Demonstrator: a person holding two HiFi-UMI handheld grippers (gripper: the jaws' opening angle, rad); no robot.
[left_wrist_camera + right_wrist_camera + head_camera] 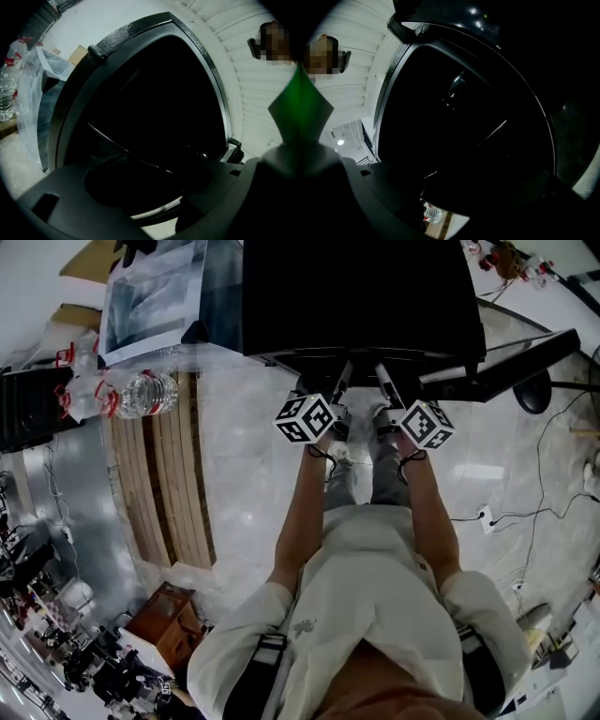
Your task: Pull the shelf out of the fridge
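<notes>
Glossy pale floor, a pallet at 9 o'clock, and the black fridge at 12, its mouth facing both claws. The left gripper and right gripper gape wide and hold nothing. The shelf sits in the dark cavity just ahead. Best to meet its front edge level and evenly spaced before closing. The frame crowds both sides, while the floor toward 6 looks free for the pull.

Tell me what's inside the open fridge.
Inside the fridge, one shelf shows as a thin pale edge slanting across the dark cavity. Whether anything rests on it, or sits behind or below it, cannot be seen: the interior is too dark.
</notes>
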